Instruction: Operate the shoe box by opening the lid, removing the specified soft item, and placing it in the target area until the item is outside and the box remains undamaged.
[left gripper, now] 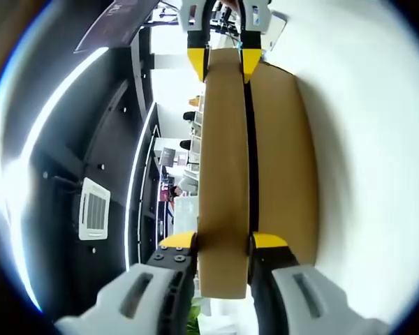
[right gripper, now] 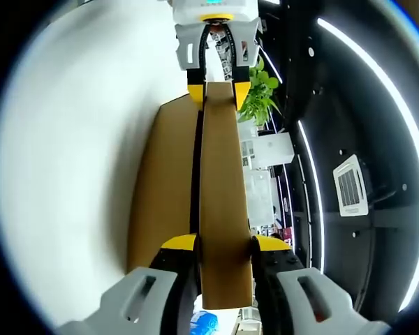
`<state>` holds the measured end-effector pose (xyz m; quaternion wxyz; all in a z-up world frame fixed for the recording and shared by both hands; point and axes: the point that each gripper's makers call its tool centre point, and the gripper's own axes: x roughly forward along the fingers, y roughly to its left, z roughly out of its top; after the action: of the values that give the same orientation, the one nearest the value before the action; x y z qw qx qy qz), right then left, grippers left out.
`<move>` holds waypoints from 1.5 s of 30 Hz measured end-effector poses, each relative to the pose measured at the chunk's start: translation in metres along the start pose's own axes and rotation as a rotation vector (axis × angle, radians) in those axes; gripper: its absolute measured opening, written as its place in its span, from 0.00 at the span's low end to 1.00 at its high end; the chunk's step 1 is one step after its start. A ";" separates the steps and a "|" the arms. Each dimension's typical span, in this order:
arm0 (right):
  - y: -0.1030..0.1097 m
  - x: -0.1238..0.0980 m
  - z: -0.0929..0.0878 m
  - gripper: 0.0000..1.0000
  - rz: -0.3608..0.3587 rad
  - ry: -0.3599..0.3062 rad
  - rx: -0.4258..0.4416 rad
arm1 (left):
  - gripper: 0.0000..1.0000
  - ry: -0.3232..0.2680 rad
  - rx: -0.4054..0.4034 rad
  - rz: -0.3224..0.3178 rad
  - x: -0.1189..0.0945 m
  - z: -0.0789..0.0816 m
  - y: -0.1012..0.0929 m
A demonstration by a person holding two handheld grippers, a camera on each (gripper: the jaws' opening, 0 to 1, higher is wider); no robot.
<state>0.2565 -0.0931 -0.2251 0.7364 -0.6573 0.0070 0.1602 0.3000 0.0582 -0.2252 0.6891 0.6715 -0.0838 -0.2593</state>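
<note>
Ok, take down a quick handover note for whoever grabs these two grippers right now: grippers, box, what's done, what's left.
Left gripper: jaws shut on one end of the brown cardboard lid.
Right gripper: jaws shut on the opposite end of the same lid, facing the left one.
Box body: beside the lid, on the white table. A dark gap runs between lid and body, so the lid looks partly lifted.
Done: lid gripped at both ends.
Left: finish opening, take the soft item out, place it in the target area. The item cannot be seen yet.

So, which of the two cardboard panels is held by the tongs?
The narrower lid panel, clamped at both ends by left tongs and right tongs; the wider panel is free.
</note>
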 end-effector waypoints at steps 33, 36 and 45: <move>0.005 -0.011 0.011 0.31 0.058 -0.023 -0.031 | 0.29 -0.007 0.036 0.048 -0.010 -0.001 -0.002; 0.005 -0.012 0.012 0.30 0.063 -0.021 -0.027 | 0.29 -0.007 0.036 0.047 -0.009 -0.001 -0.002; 0.006 -0.014 0.018 0.28 0.072 -0.034 -0.006 | 0.29 -0.009 0.039 0.053 -0.010 -0.001 -0.002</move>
<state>0.2377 -0.0784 -0.2253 0.7282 -0.6561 0.0177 0.1975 0.2918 0.0640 -0.2247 0.6822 0.6810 -0.1095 -0.2424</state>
